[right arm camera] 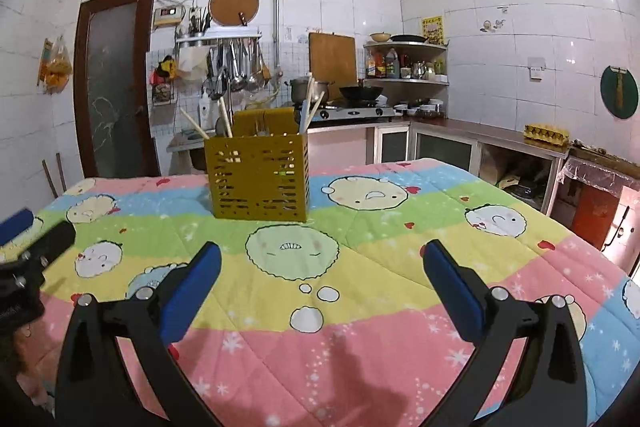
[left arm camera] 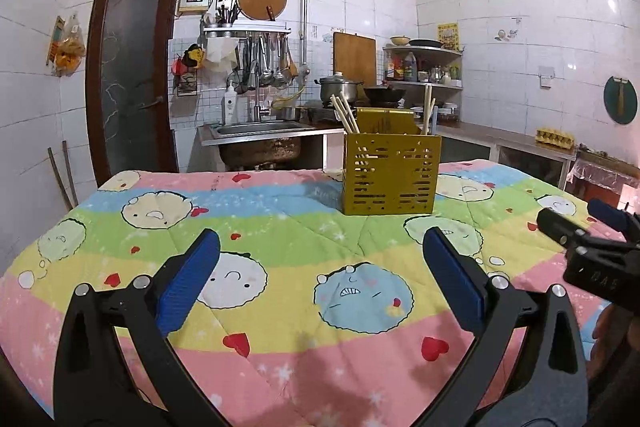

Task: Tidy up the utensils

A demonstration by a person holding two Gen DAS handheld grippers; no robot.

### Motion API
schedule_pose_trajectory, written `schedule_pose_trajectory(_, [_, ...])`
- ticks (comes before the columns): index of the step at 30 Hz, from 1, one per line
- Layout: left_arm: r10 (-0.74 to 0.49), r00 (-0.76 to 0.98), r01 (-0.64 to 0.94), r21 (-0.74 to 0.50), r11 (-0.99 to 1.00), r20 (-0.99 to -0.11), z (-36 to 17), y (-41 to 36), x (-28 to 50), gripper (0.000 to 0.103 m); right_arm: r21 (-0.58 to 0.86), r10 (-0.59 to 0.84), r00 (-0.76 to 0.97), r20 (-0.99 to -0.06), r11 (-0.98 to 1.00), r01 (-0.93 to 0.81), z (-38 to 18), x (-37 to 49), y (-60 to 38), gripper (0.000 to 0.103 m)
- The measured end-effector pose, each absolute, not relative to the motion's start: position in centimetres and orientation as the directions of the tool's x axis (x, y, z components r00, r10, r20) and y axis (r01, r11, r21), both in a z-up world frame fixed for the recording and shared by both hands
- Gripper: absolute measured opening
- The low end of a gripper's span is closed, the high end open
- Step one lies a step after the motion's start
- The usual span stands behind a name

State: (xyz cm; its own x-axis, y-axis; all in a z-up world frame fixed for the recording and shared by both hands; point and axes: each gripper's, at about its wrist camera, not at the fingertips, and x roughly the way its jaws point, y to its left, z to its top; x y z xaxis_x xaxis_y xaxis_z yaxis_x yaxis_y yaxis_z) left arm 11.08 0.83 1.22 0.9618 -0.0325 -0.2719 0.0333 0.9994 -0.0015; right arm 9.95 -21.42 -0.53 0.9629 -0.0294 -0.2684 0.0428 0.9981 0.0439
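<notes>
- Left gripper: jaws wide, empty; utensil holder ahead, slightly right, on quilt.
- Chopsticks upright inside, leaning.
- Right gripper: jaws wide, empty; holder ahead-left, about equally near.

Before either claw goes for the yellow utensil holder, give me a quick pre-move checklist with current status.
1. Left claw open, nothing between its pads: ok.
2. Right claw open, nothing between its pads: ok.
3. Yellow utensil holder upright on the quilted cover: ok.
4. Chopsticks standing in the holder: ok.
5. Loose utensils on the cover left to sort: none visible, ok.
6. The two claws apart from each other: ok.
</notes>
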Motion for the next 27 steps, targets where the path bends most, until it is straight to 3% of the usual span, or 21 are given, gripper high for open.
schedule_pose_trajectory(9, [-0.037, 0.972, 0.043, 0.022, 0.999, -0.231, 1.2, 0.4, 10.2, 0.098, 0.023, -0.034, 0.968, -0.25, 0.999, 0.041, -0.7, 9.6, -21.0, 0.099])
schedule_pose_trajectory(27, [-0.038, 0.968, 0.041, 0.006, 0.999, -0.246, 0.9, 0.9, 10.4, 0.098, 0.033, -0.039, 0.974, -0.221, 0.998, 0.048, -0.5, 8.7, -21.5, 0.099])
